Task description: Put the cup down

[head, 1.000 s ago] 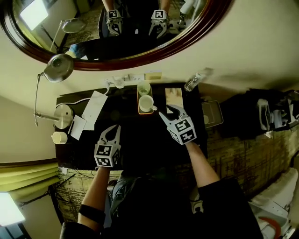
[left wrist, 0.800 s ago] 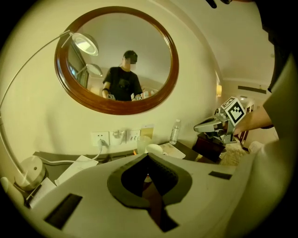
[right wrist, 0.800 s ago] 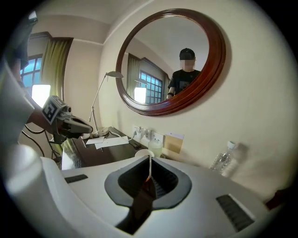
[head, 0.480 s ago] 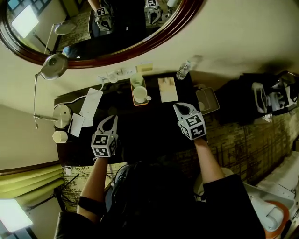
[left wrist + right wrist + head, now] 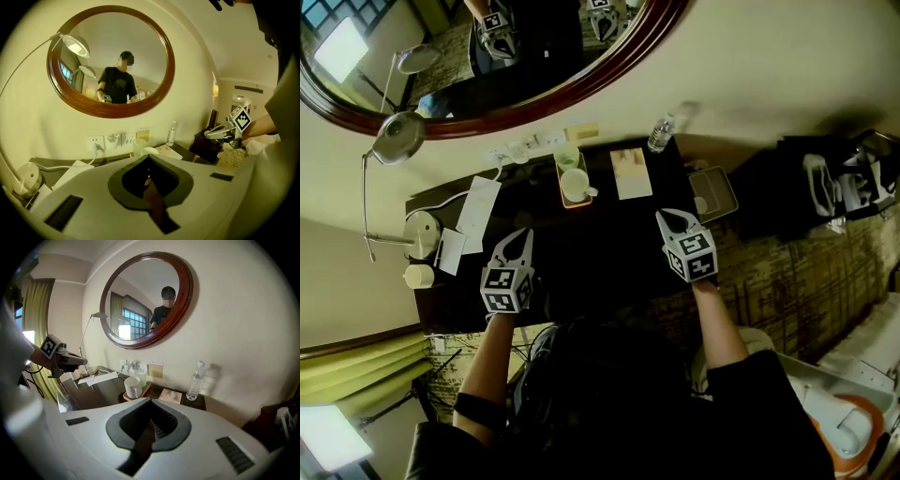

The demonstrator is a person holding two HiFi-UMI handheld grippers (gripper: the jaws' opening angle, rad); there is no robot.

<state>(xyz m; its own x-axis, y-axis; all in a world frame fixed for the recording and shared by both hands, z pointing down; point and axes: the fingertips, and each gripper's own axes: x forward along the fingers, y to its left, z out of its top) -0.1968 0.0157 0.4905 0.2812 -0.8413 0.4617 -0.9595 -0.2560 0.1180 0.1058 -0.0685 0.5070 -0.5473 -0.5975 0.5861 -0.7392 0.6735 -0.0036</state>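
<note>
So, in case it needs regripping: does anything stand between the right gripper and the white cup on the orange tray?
Nothing visible does. Only bare dark desk top lies between the right gripper, jaws shut and empty, and the white cup on its orange tray. The clear plastic water bottle stands off to the side.

Cup on tray, booklet right of it, bottle behind booklet
</note>
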